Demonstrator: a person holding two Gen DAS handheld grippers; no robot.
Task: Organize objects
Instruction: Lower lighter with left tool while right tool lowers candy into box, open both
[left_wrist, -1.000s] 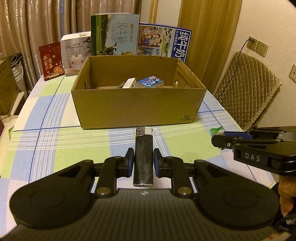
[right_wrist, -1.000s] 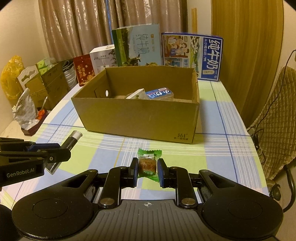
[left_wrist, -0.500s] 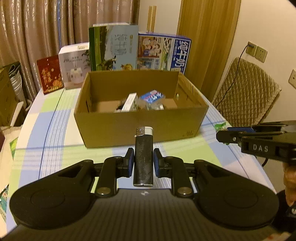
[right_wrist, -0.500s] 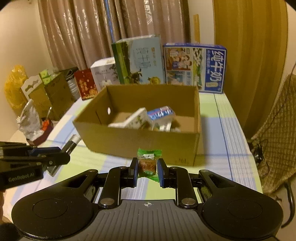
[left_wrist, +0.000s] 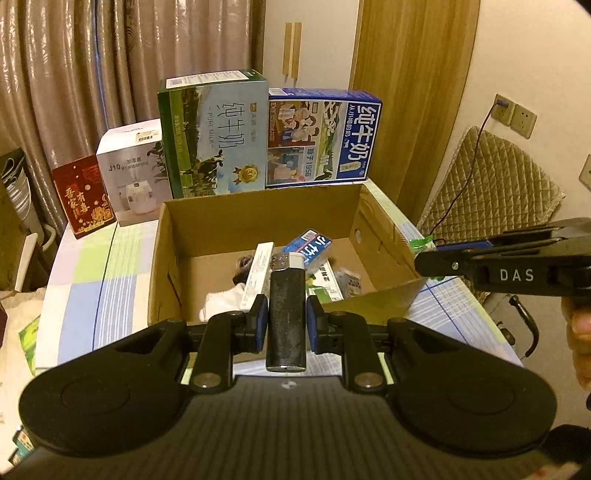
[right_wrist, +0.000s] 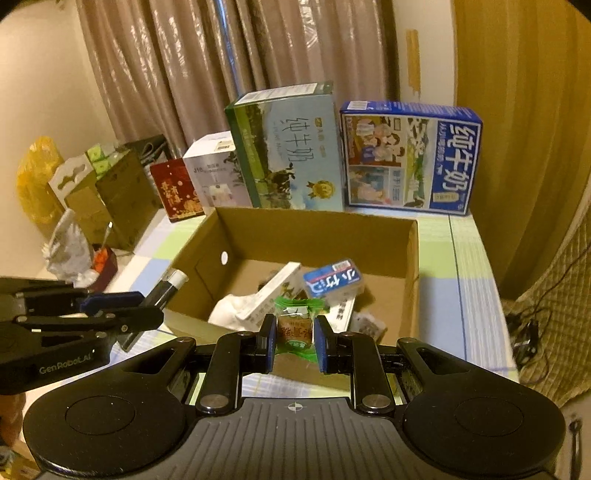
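My left gripper (left_wrist: 285, 318) is shut on a black lighter (left_wrist: 286, 314) with a white and metal top, held above the near edge of the open cardboard box (left_wrist: 166, 258). My right gripper (right_wrist: 294, 332) is shut on a green-wrapped candy (right_wrist: 294, 326), held above the box's near wall (right_wrist: 184, 325). The left gripper with the lighter also shows in the right wrist view (right_wrist: 122, 314), left of the box. The right gripper shows in the left wrist view (left_wrist: 428, 264), over the box's right corner. Inside the box lie a blue packet (right_wrist: 334, 282), a white carton (right_wrist: 269, 295) and a white cloth (right_wrist: 229, 312).
Two milk cartons (left_wrist: 218, 136) (left_wrist: 321, 138), a white humidifier box (left_wrist: 129, 170) and a red box (left_wrist: 83, 195) stand behind the cardboard box on the checked tablecloth (left_wrist: 96, 280). A padded chair (left_wrist: 491, 184) stands to the right. Bags and boxes (right_wrist: 74, 206) sit left of the table.
Both grippers have risen and moved forward, from low over the table in front of the box to above its near edge. Each keeps its hold on its object.
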